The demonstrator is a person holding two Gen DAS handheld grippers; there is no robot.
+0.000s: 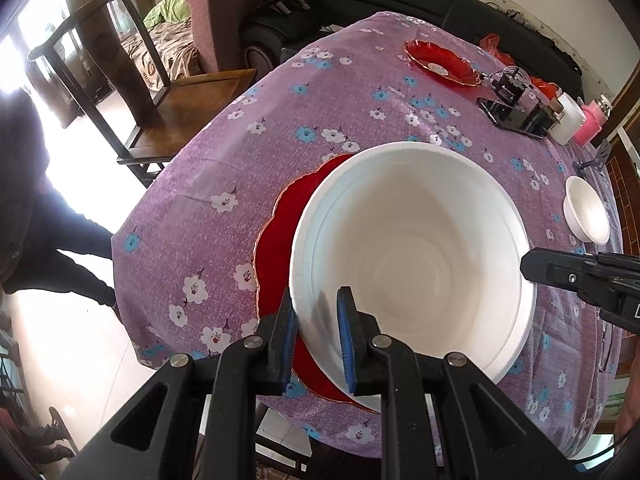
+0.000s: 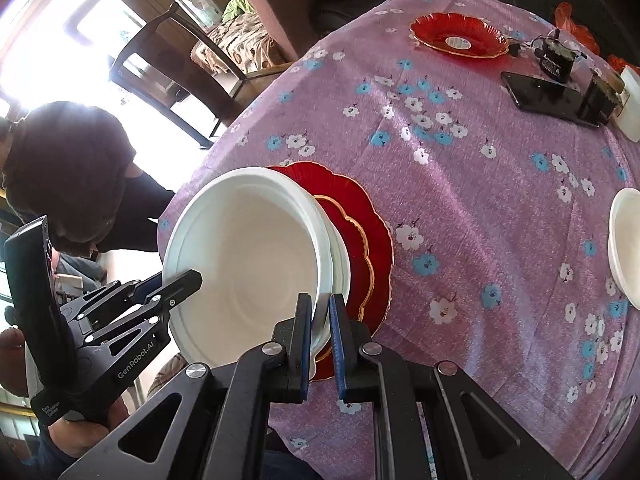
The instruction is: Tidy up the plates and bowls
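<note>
Over the red plates (image 2: 372, 240), both grippers, left (image 1: 318, 334) and right (image 2: 320, 336), clamp opposite rims of a big, plain white bowl (image 1: 420, 264), smooth and empty.

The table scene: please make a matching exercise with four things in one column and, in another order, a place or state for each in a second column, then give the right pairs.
Things:
1. large white bowl
2. small white bowl
3. black phone
4. far red plate

Places or states:
A. lies flat near the far edge, beside a small black device
B. stands alone on the cloth, untouched
C. its rim is held by both tools, above red plates
D. empty, at the far side of the table

Pairs: 1-C, 2-B, 3-A, 4-D
</note>
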